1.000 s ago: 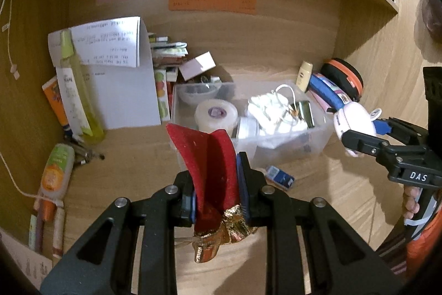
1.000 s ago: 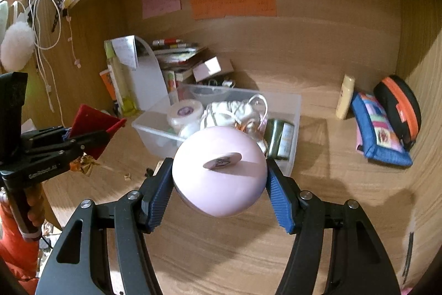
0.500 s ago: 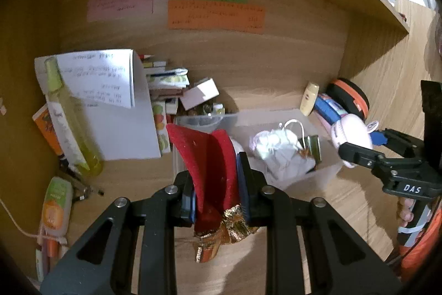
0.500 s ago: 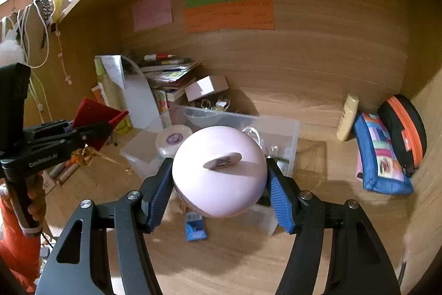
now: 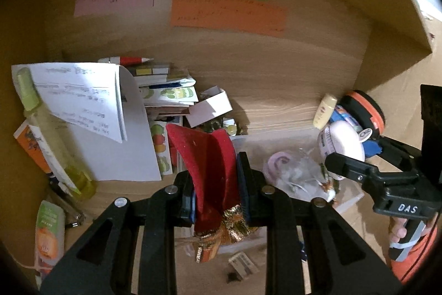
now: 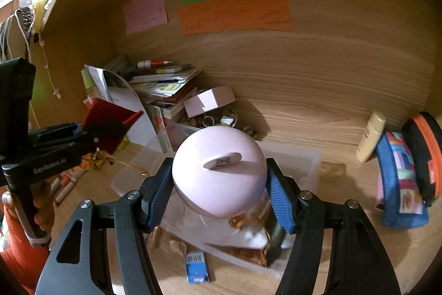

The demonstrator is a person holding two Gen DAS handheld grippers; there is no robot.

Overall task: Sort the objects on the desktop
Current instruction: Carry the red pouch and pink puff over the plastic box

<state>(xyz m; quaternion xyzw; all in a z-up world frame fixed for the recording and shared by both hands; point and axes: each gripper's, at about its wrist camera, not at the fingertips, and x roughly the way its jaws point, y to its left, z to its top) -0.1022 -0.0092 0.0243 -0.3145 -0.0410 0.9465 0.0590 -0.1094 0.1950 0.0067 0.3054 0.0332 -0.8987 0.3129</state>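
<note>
The left tongs point(image 5: 218, 184) sit at the lower centre of the left wrist view, clamped on a red pouch point(image 5: 207, 156) with gold trim hanging below the pads. The grip falls on the lower part of the pouch, so its upper part stands free above the tongs and flares open. In the right wrist view the same pouch appears at the middle left, held out over the tabletop point(image 6: 345, 253).

The right tongs point(image 6: 219, 192) occupy the lower centre of the right wrist view, clamped on a round pink case point(image 6: 218, 170). The blue pads point(image 6: 279, 201) press on opposite sides at the widest part — a sensible hold for a smooth, domed shape that could slip out of a grip set higher or lower. A small oval tag on top of the case faces the camera.

A clear plastic bin point(image 6: 304, 156) lies directly beneath and behind the pink case, already holding a tape roll point(image 5: 279, 165) and white, crumpled items. Both tongs point down toward this bin, which suggests it is the collection point for loose objects.

Surrounding items stay outside the bin:
- a stack of books point(image 6: 165, 82) at the upper left of the right wrist view
- a blue patterned pouch point(image 6: 397, 179) at the right edge
- a small blue packet point(image 6: 196, 266) at the bottom centre, on the tabletop just in front of the bin

Likely risk — the pouch's loose gold trim could snag on the bin rim.
</note>
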